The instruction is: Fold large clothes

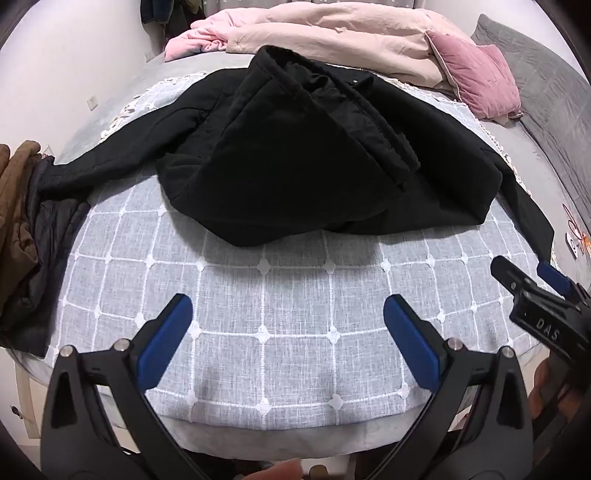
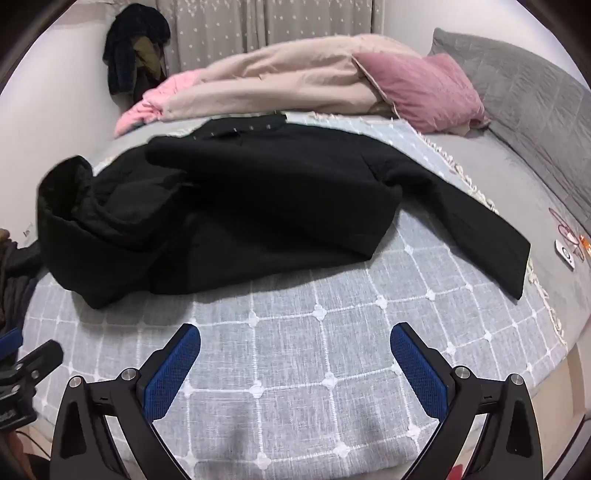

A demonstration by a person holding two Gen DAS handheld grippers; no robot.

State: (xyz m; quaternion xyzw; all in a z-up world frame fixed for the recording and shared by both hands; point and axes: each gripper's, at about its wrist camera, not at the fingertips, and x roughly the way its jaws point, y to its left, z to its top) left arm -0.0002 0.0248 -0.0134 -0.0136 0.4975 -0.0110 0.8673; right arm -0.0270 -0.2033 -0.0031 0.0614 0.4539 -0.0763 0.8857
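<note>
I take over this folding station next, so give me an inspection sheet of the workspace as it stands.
Surface: grey checked cloth spread over the bed, bare in front of both tools.
Job's things: black jacket lying partly folded, one sleeve stretched out toward the cloth's fringed edge.
Clutter: brown and dark clothes pile at one side; beige quilt, pink pillow.
Grippers: left tool open, empty; right tool open, empty.
Cables: thin cord near a small white device.
Surroundings: curtain, clothes hanging by the wall.

Bedroom, bed (image 2: 480, 155), pink pillow (image 2: 424, 88), curtain (image 2: 258, 26)
</note>
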